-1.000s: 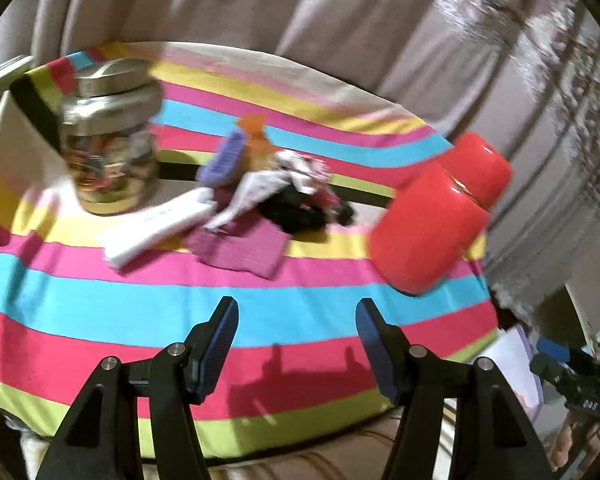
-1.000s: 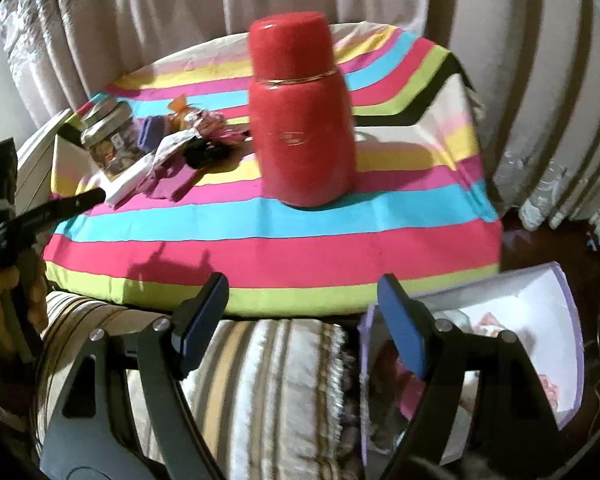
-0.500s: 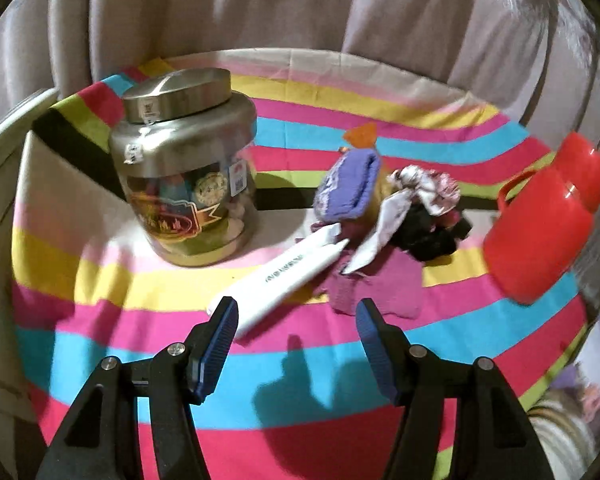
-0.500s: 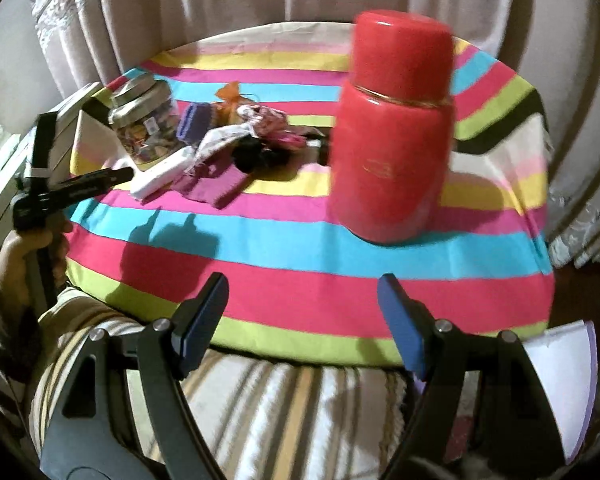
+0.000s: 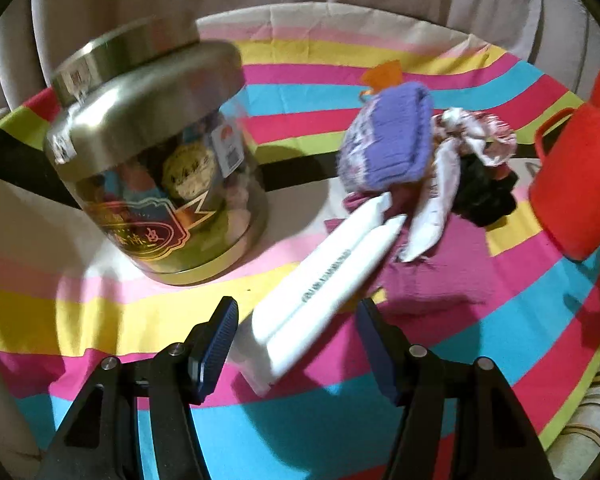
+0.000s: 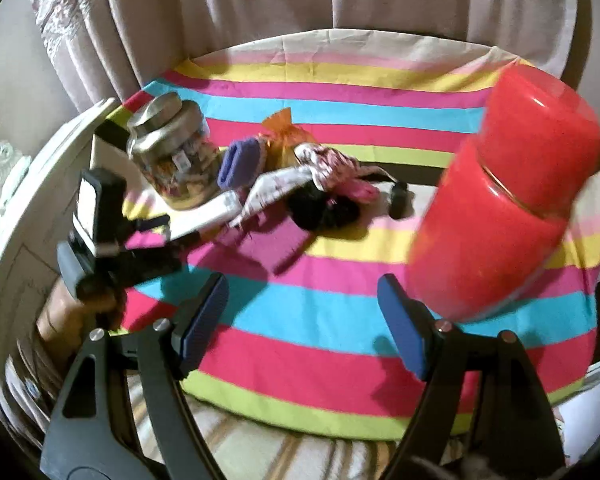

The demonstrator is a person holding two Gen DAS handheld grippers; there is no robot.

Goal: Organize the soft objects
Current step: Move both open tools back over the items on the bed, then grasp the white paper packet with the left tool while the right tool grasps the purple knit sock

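Pale curtains hang behind a tabletop (image 5: 100, 320) under a rainbow-striped cloth. Toward its left edge stands a steel-lidded glass jar (image 5: 156, 168). Mid-table lies a white folded soft pack (image 5: 320, 284), probably light and squashy, best pinched across its near end, then a purple knitted sock (image 5: 388, 136). Left gripper (image 5: 296, 344) and right gripper (image 6: 300, 320) both have their fingers wide, empty.

Striped multicolour tablecloth (image 5: 80, 320) | steel-lidded glass jar (image 5: 156, 168), upright on it | tall red lidded flask (image 6: 508, 196), right | beige curtains (image 6: 240, 8) behind
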